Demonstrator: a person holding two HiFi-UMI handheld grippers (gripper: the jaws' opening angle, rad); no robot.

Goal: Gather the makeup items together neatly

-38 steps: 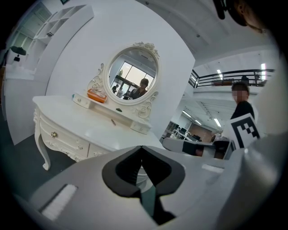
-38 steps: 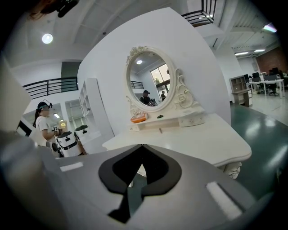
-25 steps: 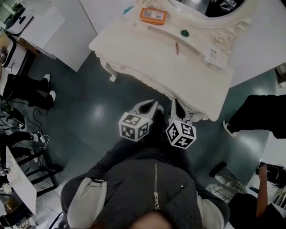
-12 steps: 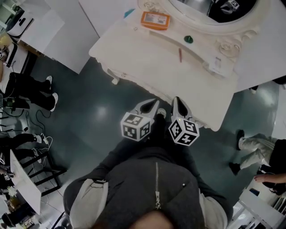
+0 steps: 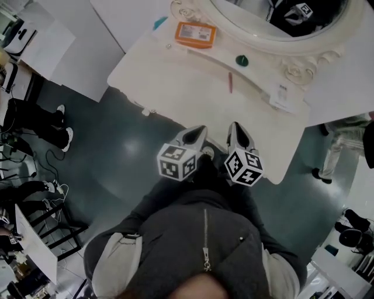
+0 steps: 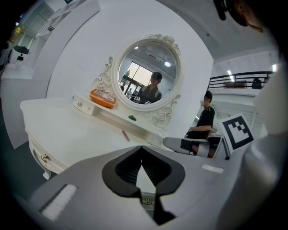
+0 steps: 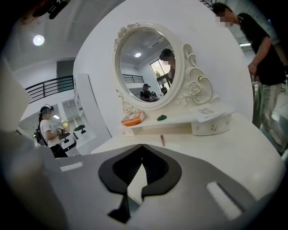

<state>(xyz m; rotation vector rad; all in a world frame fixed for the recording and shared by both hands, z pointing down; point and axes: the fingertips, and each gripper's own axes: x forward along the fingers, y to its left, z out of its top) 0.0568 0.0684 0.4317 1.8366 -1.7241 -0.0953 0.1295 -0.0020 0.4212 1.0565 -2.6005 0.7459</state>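
Note:
A white dressing table (image 5: 175, 87) carries the makeup items. An orange box (image 5: 196, 34) lies on its raised shelf at the left, and a small green item (image 5: 242, 59) sits further right on the same shelf. A thin pink pencil (image 5: 230, 82) lies on the tabletop below the shelf. My left gripper (image 5: 200, 129) and right gripper (image 5: 235, 125) hover side by side at the table's near edge, both shut and empty. The left gripper view shows the box (image 6: 103, 98), green item (image 6: 132, 118) and pencil (image 6: 125, 135) beyond the left gripper (image 6: 142, 147). The right gripper (image 7: 142, 146) faces the same pencil (image 7: 162, 140).
An oval mirror (image 5: 274, 17) in an ornate frame stands at the table's back. A white printed card (image 5: 280, 96) lies on the shelf's right end. People stand at the left (image 5: 35, 120) and at the right (image 5: 345, 146) on the dark floor.
Both grippers have come forward up to the table's near edge. The person at the right has walked along the table's right side.

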